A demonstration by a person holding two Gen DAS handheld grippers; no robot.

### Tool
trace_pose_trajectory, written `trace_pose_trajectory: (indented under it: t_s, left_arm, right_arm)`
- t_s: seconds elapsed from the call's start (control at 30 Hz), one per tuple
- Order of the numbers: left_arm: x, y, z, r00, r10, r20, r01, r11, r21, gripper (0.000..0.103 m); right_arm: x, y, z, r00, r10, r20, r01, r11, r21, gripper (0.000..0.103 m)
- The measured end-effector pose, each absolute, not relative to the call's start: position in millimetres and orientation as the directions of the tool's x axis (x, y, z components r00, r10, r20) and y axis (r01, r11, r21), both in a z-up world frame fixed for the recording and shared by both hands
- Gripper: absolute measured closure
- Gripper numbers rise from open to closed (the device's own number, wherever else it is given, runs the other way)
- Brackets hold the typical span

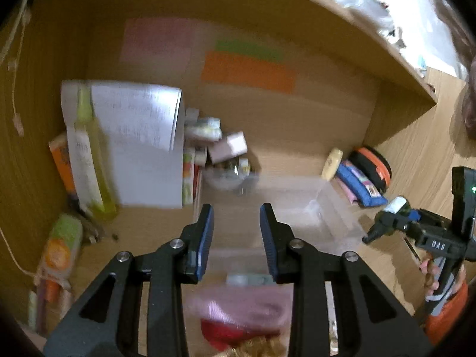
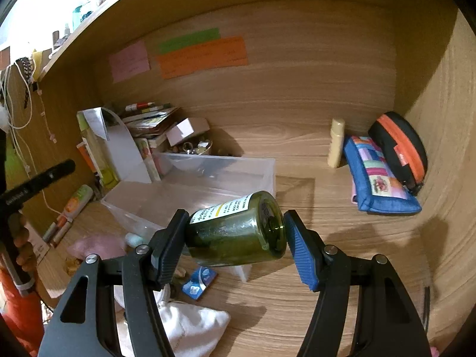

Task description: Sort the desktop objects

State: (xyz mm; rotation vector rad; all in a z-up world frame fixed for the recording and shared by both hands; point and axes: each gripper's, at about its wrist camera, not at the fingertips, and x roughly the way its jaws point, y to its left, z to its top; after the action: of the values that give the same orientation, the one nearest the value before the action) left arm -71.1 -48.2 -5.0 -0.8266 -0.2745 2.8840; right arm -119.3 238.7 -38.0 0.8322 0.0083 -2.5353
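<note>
A: The right gripper [image 2: 235, 241] pinches a dark green glass bottle with a white label [image 2: 238, 229], held in the air in front of the clear plastic storage bin [image 2: 190, 184].

B: Which way does the bottle lie?

A: On its side, long axis running across between the fingers. Its dimpled base faces right and a little up, by the blue ribbed pad [image 2: 300, 255]; the neck end sits against the black finger [image 2: 169, 247] on the left.

B: And the left gripper [image 1: 236, 238]?

A: Its jaws stand apart with nothing between them, hovering over the near end of that bin. That view is blurred.

B: What does the left view add?

A: It catches the right gripper from the side, right of the bin, with the bottle's white-labelled end poking out. It also shows a pink soft pouch [image 1: 238, 306] at the bin's near end.

B: And the right view?

A: It alone shows a white drawstring cloth bag [image 2: 190, 327] and a small blue packet [image 2: 197, 282] on the wooden desk [image 2: 342, 282], in front of the bin.
</note>
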Motion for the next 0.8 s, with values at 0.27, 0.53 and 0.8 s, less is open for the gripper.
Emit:
trace_pose_trajectory:
  t_s: [0.27, 0.53, 0.8]
  left_arm:
    - [-64, -61, -44, -0.714, 0.34, -0.612, -0.149, -0.928, -0.342, 0.029]
    - [-54, -19, -54, -0.676, 0.315, -0.666, -0.271, -0.947, -0.172, 0.021]
    - [-64, -1, -69, -0.641, 0.248, -0.726, -0.336, -0.942, -0.026, 0.02]
  right_arm:
    - [-125, 232, -48, -0.669, -0.456, -0.587, 0.449, -0.877, 0.171, 0.041]
    - [-123, 218, -54, -0.641, -0.479, -0.599, 0.48, -0.86, 0.174, 0.041]
    - [-129, 212, -47, -0.636, -0.5, -0.588, 0.488, -0.851, 0.197, 0.041]
